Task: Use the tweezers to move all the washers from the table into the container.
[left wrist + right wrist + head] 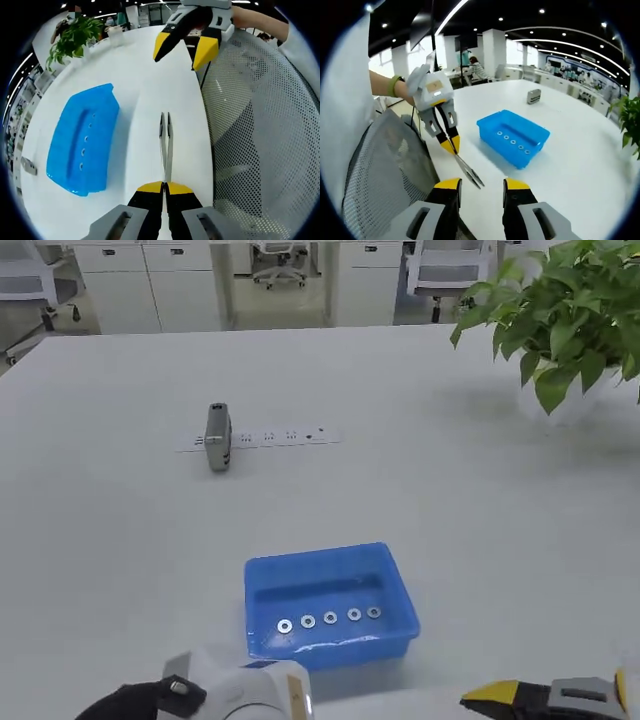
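Five washers (330, 618) lie in the blue container (315, 558), so the job looks done; my left gripper (164, 187) clamps the tweezers (166, 145), my right gripper (480, 184) gapes empty.

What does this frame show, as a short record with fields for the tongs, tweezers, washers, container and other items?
left tongs: shut on the tweezers
tweezers: tips together, over the table, nothing seen in them
right tongs: open, holding nothing
washers: five, in a row inside the container
container: blue, on the table near the person
other items: power strip with a grey adapter, plant
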The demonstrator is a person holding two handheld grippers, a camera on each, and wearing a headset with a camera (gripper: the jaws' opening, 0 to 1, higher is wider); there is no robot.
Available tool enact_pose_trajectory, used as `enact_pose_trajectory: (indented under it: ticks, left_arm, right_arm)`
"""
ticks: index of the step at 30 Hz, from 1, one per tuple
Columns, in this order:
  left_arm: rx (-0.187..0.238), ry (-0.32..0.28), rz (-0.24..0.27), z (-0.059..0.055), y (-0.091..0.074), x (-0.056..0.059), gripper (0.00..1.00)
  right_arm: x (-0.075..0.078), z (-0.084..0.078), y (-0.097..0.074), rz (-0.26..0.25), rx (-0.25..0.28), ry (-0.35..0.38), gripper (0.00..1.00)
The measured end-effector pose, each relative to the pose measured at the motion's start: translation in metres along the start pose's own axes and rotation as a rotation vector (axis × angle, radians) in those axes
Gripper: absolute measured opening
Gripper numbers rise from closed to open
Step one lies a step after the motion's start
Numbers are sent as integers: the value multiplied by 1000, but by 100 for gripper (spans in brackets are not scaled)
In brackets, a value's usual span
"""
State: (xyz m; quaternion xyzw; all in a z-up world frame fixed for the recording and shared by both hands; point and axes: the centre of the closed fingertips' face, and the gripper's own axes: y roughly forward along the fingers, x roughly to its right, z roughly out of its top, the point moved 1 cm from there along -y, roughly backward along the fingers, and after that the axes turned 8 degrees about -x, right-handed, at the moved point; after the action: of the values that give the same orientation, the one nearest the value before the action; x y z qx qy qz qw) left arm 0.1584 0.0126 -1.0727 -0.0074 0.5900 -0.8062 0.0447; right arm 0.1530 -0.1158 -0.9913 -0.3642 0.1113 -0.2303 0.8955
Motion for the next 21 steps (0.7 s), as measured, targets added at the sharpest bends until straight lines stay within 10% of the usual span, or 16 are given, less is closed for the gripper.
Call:
enact_pose_trajectory:
  ticks: [14, 19, 21]
  left_arm:
    - [-27, -73, -3, 0, 2, 2, 0]
    - [-4, -196, 33, -4, -5, 5, 12]
    - [76, -309, 62, -2, -19, 7, 13]
  right_arm:
    - [24, -9, -50, -158, 59, 9, 33]
    - [30, -10, -57, -165, 116, 41, 37]
    - [34, -9, -58, -159, 136, 55, 39]
